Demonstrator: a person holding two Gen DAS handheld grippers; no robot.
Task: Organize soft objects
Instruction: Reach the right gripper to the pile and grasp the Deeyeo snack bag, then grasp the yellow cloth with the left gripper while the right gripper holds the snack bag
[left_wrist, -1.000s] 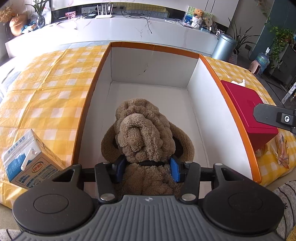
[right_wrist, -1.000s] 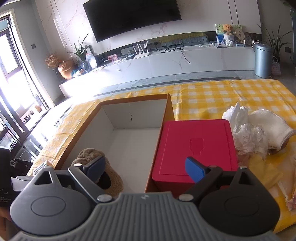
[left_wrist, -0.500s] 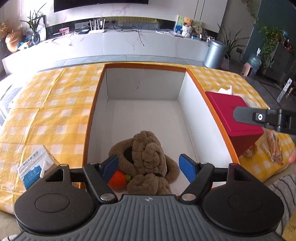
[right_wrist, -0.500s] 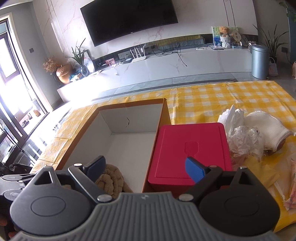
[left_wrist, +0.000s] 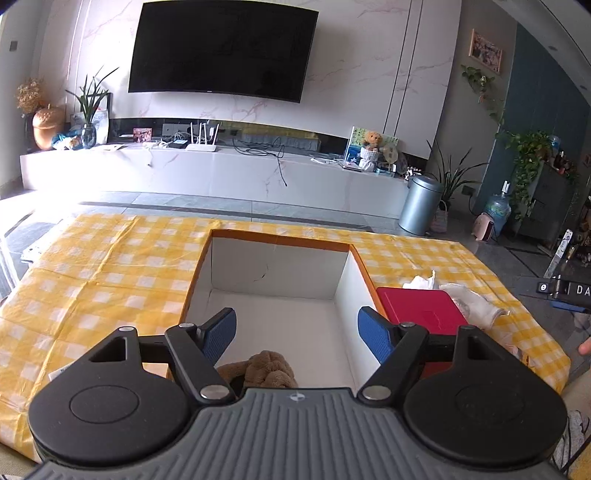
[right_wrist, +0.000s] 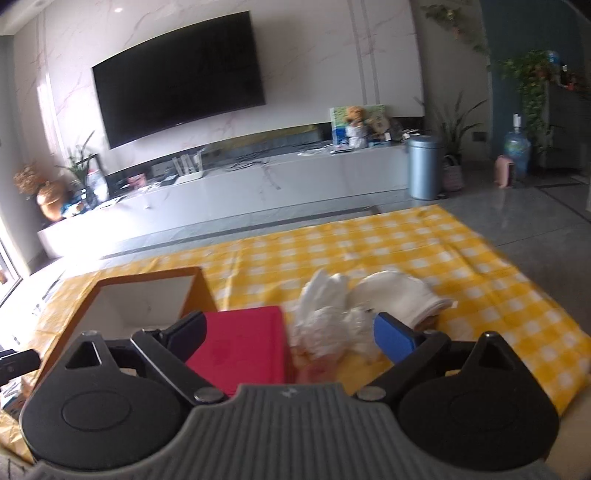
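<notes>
A brown plush dog (left_wrist: 267, 371) lies at the near end of the white-lined cardboard box (left_wrist: 343, 288), mostly hidden under my left gripper (left_wrist: 297, 330), which hangs open above it with nothing between its blue pads. My right gripper (right_wrist: 290, 330) is open too, over the red box (right_wrist: 242, 345) and pointing at a crumpled white tissue (right_wrist: 325, 317) and a folded white cloth (right_wrist: 400, 295) on the yellow checked tablecloth (right_wrist: 480, 295). The cloth (left_wrist: 472, 301) and the red box (left_wrist: 421, 310) also show right of the cardboard box in the left wrist view.
Part of the right gripper (left_wrist: 565, 290) pokes in at the right edge of the left wrist view, with a fingertip (left_wrist: 585, 347) below it. The box (right_wrist: 147, 295) stands left of the red box. Beyond the table are a TV console (left_wrist: 221, 170) and a bin (left_wrist: 421, 205).
My left gripper has let go of the plush dog, opened wide, risen and tilted up, so the dog lies low in the box. My right gripper has swung right, from the box toward the tissue and cloth.
</notes>
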